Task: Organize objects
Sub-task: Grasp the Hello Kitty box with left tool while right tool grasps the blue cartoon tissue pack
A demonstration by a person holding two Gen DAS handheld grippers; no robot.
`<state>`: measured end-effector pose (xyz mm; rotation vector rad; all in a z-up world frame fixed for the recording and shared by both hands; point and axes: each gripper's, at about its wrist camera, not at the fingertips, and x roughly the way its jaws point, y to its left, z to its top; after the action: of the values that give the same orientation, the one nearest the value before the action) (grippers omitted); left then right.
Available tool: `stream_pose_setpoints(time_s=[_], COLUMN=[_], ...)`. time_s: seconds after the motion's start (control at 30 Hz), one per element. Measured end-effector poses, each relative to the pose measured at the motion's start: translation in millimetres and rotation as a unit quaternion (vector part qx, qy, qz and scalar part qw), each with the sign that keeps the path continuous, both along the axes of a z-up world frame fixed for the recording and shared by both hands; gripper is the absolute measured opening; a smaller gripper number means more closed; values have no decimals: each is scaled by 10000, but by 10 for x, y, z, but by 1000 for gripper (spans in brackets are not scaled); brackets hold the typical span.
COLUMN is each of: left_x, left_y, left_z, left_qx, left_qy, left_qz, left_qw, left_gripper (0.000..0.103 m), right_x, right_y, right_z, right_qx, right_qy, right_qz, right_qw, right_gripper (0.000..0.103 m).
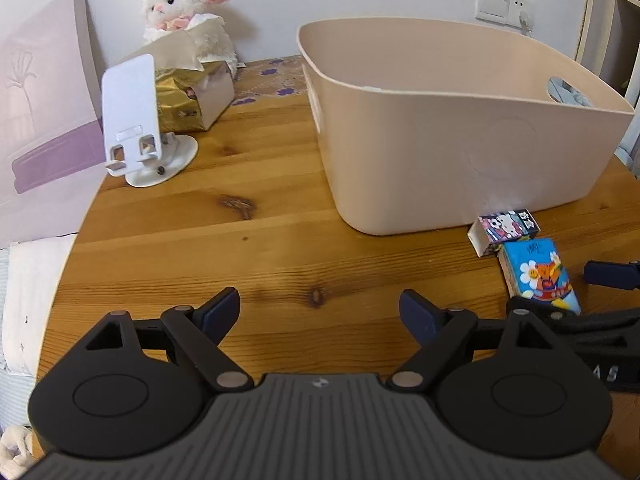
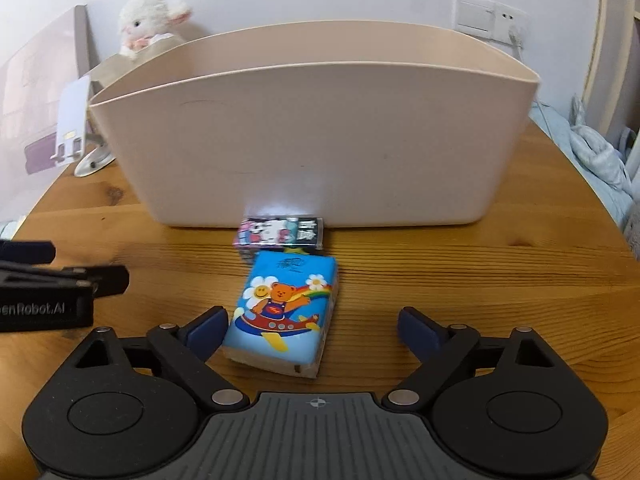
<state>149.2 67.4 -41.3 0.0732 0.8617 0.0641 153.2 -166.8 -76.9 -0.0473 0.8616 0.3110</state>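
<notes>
A blue tissue pack with a cartoon bear (image 2: 282, 312) lies on the wooden table (image 2: 440, 280), partly between the open fingers of my right gripper (image 2: 310, 330), nearer the left finger. A small Hello Kitty box (image 2: 280, 233) lies just beyond it against a large beige bin (image 2: 312, 140). In the left wrist view the pack (image 1: 540, 276) and the box (image 1: 508, 229) lie at the right, by the bin (image 1: 460, 152). My left gripper (image 1: 320, 314) is open and empty over bare table, left of the right gripper (image 1: 600, 292).
A white phone stand (image 1: 134, 120), a gold tissue box (image 1: 192, 96) and a white plush lamb (image 1: 188, 12) stand at the table's back left. A purple-and-white board (image 1: 40, 120) leans at the left. Bedding (image 2: 596, 152) lies off the table's right edge.
</notes>
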Motion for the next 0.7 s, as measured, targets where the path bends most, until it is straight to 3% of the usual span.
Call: stream_pose_setpoints(time_s=[0.7], left_x=[245], left_y=[-598], left_z=[-93], left_qx=[-466], left_qy=[-16], left_qz=[-338], left_qw=[9983], left_gripper=[88], right_x=[196], right_y=[-696], right_z=[-38], right_qx=[-5], right_qy=[-168], right_qz=[-498], right_qw=[9986], right_gripper=[89])
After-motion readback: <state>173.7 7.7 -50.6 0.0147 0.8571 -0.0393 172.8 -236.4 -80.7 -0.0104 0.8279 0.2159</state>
